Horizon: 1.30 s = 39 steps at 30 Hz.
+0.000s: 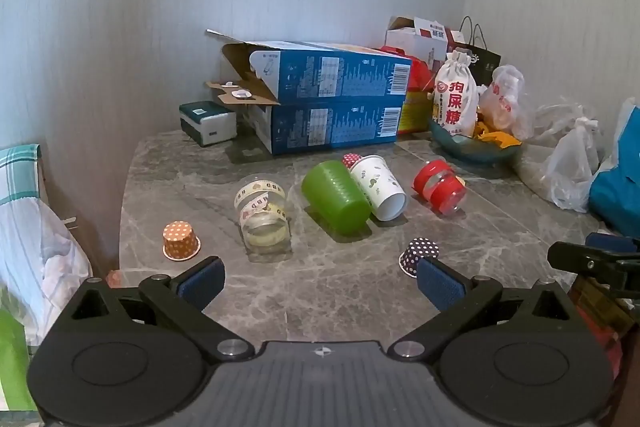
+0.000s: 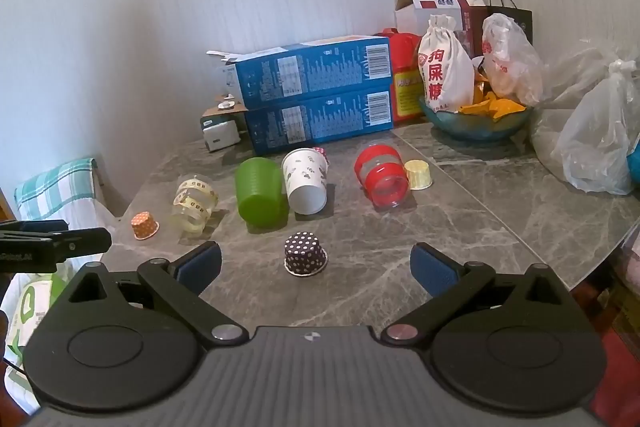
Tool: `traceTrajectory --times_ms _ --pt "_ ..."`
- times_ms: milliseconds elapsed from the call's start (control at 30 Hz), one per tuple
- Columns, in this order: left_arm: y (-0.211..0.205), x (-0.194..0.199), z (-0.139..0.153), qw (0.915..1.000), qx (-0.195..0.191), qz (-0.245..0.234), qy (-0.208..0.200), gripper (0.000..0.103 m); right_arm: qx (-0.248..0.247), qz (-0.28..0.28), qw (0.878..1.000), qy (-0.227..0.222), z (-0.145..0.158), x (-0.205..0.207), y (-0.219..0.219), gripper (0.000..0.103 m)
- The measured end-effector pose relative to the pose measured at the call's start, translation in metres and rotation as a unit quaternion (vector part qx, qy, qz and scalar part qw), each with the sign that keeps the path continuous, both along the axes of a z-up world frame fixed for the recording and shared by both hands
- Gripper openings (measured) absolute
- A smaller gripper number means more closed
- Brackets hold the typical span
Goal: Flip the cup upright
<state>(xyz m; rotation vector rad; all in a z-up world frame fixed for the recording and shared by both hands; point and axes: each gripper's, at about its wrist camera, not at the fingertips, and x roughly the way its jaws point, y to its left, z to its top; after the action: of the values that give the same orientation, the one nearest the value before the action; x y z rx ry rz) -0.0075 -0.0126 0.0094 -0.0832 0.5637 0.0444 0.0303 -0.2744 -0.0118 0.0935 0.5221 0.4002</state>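
Several cups lie on the grey marble table [image 1: 320,291]. A green cup [image 1: 335,198] [image 2: 261,191], a white printed paper cup [image 1: 380,189] [image 2: 305,181], a red-banded clear cup [image 1: 439,187] [image 2: 382,175] and a clear taped cup [image 1: 264,215] [image 2: 194,202] lie on their sides. An orange dotted cup [image 1: 180,241] [image 2: 144,225] and a dark dotted cup [image 1: 418,254] [image 2: 305,253] stand upside down. My left gripper [image 1: 320,281] is open and empty near the front edge. My right gripper [image 2: 316,267] is open and empty, just short of the dark dotted cup.
Two stacked blue boxes [image 1: 332,103] [image 2: 316,99] stand at the back. A bowl [image 2: 476,125] with a white pouch [image 2: 444,71] and snacks sits at the back right, beside plastic bags [image 2: 600,143]. A small gold cup [image 2: 418,175] stands by the red cup. A chair with cloth [image 1: 24,211] is left of the table.
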Motion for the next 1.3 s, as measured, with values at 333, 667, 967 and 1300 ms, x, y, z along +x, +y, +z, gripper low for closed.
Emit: traceTrajectory --times_ms 333,667,967,1300 --pt "-0.0003 -0.0010 -0.0002 1.0000 0.000 -0.003 -0.001 0.103 0.001 0.002 1.000 -0.002 0.0028 -0.0029 -0.0017 0.102" --pt "-0.0012 -0.0016 -0.0001 1.0000 0.000 -0.004 -0.002 0.103 -0.002 0.004 1.000 -0.003 0.0041 -0.0042 0.0003 0.102" --pt "-0.0027 -0.0027 0.0000 1.0000 0.001 -0.005 -0.002 0.103 -0.002 0.004 1.000 -0.004 0.0041 -0.0046 0.0007 0.102" --pt "-0.0056 -0.0044 -0.0001 1.0000 0.002 -0.007 -0.001 0.103 -0.003 0.005 1.000 -0.005 0.0041 -0.0045 0.0004 0.102"
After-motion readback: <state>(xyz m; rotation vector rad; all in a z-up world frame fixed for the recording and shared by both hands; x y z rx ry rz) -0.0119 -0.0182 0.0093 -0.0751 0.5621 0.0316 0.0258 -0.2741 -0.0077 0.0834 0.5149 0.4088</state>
